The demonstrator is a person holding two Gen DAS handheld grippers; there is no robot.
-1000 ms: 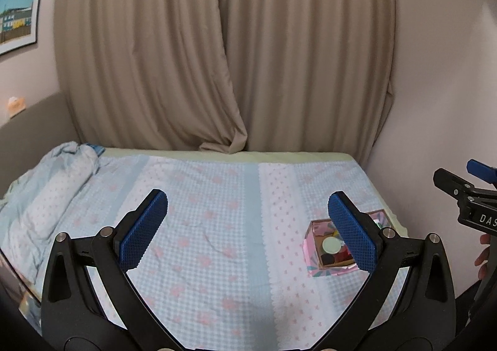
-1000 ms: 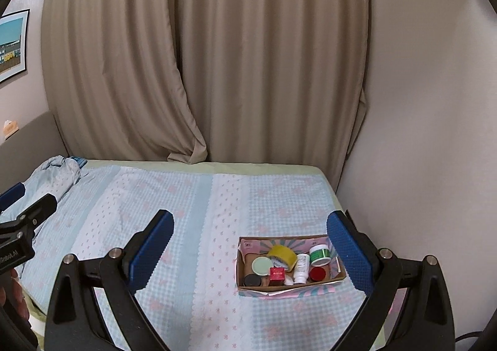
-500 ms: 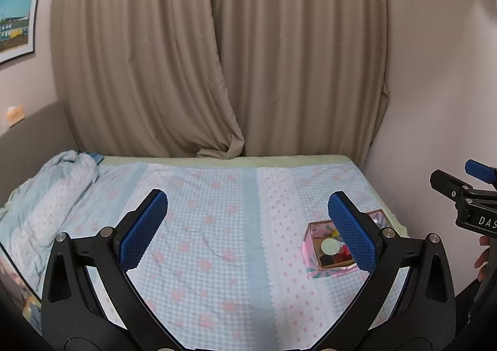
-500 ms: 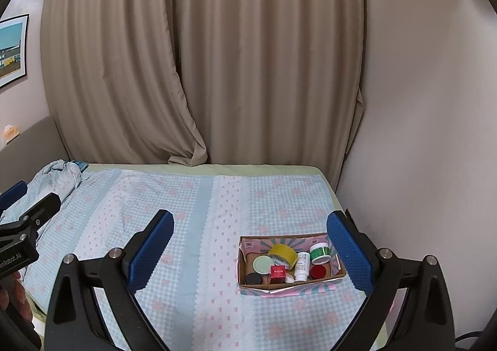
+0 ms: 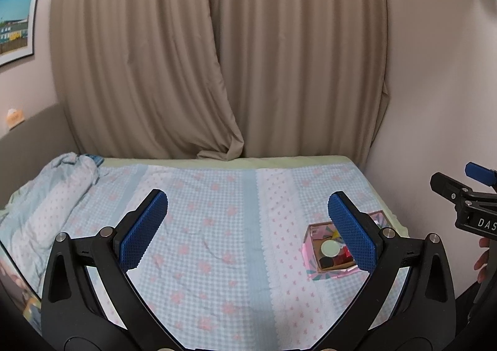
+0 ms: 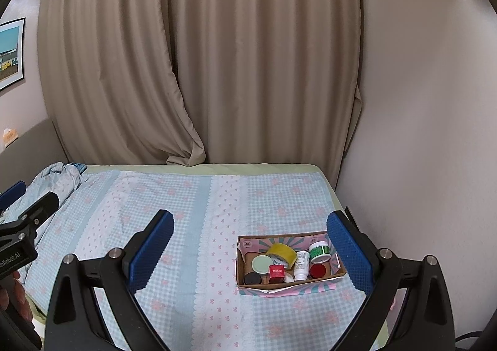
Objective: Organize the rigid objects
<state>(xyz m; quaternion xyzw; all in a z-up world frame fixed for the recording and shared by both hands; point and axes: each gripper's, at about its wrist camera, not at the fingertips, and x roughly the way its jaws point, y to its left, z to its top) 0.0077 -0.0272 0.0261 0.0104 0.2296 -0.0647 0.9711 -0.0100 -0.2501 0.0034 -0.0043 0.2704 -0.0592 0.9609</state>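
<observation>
A pink patterned cardboard box (image 6: 289,286) sits on the bed near the right wall. It holds a yellow tape roll (image 6: 283,253), a white bottle (image 6: 301,265), a green-labelled jar (image 6: 319,251), a pale green lid (image 6: 261,265), a small red box (image 6: 276,273), a red cap and a dark cap. The box also shows in the left wrist view (image 5: 313,253), partly hidden by my finger. My left gripper (image 5: 245,228) is open and empty above the bed. My right gripper (image 6: 248,250) is open and empty, held back from the box.
The bed has a blue checked sheet with pink flowers (image 5: 217,226). A crumpled blanket (image 5: 52,192) lies at the left. Beige curtains (image 6: 217,56) hang behind. A wall (image 6: 419,133) runs close along the right side. A framed picture (image 5: 15,25) hangs at the left.
Both grippers have risen and tilted a little, so the bed and box sit slightly lower in view. Both stay open and empty.
</observation>
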